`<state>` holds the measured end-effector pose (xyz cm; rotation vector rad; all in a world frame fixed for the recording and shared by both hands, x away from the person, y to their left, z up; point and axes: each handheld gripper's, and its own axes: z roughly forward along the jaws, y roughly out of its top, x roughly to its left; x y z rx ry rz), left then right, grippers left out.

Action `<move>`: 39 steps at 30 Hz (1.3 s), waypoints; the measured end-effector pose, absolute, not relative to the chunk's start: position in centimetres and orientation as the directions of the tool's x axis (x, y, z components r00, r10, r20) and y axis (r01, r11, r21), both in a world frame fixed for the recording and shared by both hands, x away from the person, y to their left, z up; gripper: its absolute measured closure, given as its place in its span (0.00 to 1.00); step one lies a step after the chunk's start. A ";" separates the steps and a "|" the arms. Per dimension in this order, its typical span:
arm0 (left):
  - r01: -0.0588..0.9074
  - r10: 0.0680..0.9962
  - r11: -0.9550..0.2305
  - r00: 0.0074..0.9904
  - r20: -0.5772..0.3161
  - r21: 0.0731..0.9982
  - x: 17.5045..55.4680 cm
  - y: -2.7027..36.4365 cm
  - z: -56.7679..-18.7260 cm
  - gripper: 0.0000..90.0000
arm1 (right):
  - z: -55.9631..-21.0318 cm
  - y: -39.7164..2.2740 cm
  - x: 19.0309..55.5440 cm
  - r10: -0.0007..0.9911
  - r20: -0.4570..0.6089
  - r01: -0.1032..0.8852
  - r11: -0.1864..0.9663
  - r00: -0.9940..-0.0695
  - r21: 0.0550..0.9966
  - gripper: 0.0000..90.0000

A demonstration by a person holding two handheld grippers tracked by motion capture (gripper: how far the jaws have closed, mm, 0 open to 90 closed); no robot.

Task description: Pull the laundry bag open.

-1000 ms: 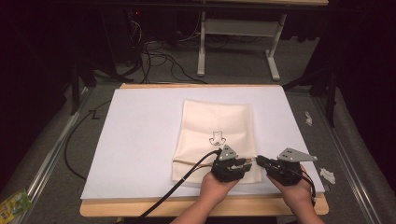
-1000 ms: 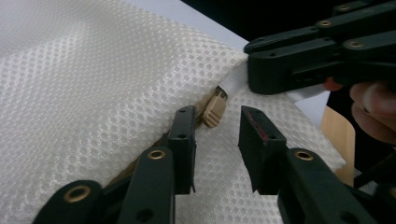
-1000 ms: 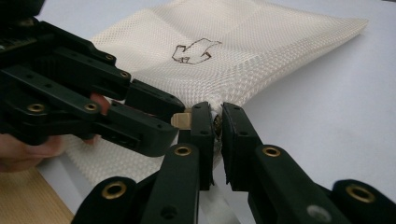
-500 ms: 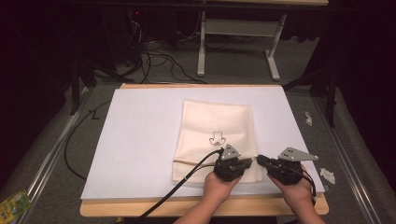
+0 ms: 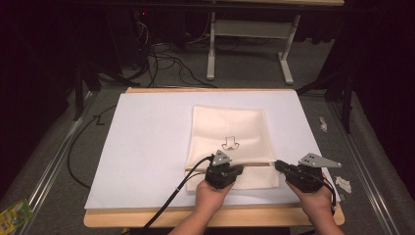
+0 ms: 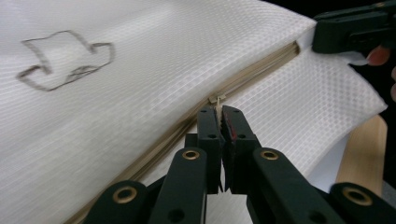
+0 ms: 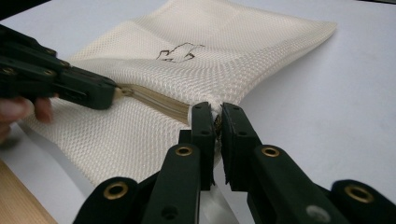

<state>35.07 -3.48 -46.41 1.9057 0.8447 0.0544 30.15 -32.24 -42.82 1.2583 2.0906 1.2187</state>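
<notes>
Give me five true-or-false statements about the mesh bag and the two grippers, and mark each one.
1. The left gripper is shut on the zipper pull. True.
2. The right gripper hangs open above the bag. False: it is shut on the bag's edge at the zipper's end.
3. The bag lies on a white sheet. True.
4. The bag is plain, with no marking. False: a dark outline drawing is on it.
5. The zipper runs between the two grippers. True.
</notes>
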 end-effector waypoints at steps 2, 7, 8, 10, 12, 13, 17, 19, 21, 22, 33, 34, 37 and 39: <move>0.531 0.588 -0.255 0.749 -0.306 0.808 35.0 -2.4 -46.3 0.97 | -42.8 -32.1 30.1 0.855 0.086 0.497 0.213 -0.512 0.841 0.95; 0.527 0.599 -0.284 0.750 -0.281 0.801 34.8 -0.7 -45.9 0.97 | -42.7 -30.8 30.1 0.841 0.065 0.491 0.250 -0.538 0.835 0.95; 0.535 0.615 -0.283 0.738 -0.277 0.796 34.8 -0.4 -45.9 0.97 | -42.7 -30.5 30.0 0.839 0.061 0.492 0.257 -0.540 0.832 0.96; 0.572 0.646 -0.253 0.700 -0.303 0.780 35.2 0.9 -46.5 0.97 | -42.5 -30.2 30.0 0.850 0.032 0.485 0.268 -0.525 0.832 0.96; 0.613 0.673 -0.225 0.660 -0.334 0.758 35.7 2.8 -47.2 0.97 | -42.4 -30.6 30.0 0.864 0.035 0.488 0.250 -0.503 0.836 0.96; 0.623 0.690 -0.223 0.644 -0.330 0.750 35.8 3.7 -47.4 0.97 | -42.4 -31.1 30.1 0.863 0.057 0.496 0.234 -0.503 0.836 0.96; 0.642 0.753 -0.244 0.598 -0.276 0.726 36.2 7.2 -47.2 0.97 | -43.1 -32.4 30.3 0.883 0.072 0.526 0.209 -0.464 0.825 0.96; 0.642 0.777 -0.273 0.586 -0.229 0.717 36.3 9.3 -46.9 0.97 | -43.1 -32.6 30.4 0.886 0.084 0.532 0.197 -0.456 0.823 0.96; 0.647 0.790 -0.296 0.580 -0.201 0.703 36.3 10.9 -46.6 0.97 | -43.3 -32.9 30.6 0.890 0.078 0.533 0.197 -0.449 0.823 0.96; 0.649 0.782 -0.295 0.585 -0.213 0.702 36.3 11.6 -46.4 0.97 | -43.4 -33.0 30.7 0.889 0.080 0.536 0.198 -0.451 0.821 0.96; 0.573 0.730 -0.381 0.668 -0.143 0.726 34.9 12.2 -47.4 0.84 | -44.5 -32.5 30.6 0.883 0.070 0.550 0.226 -0.465 0.804 0.85; 0.573 0.728 -0.378 0.669 -0.149 0.727 34.9 12.4 -47.3 0.77 | -44.6 -32.7 30.6 0.881 0.077 0.544 0.217 -0.467 0.811 0.77; 0.551 0.741 -0.378 0.662 -0.113 0.744 35.2 13.7 -46.7 0.64 | -44.7 -33.4 30.6 0.886 0.073 0.525 0.203 -0.458 0.826 0.67; 0.509 0.783 -0.351 0.620 -0.051 0.786 35.7 17.1 -45.3 0.44 | -44.6 -35.5 30.7 0.921 0.042 0.494 0.169 -0.388 0.853 0.45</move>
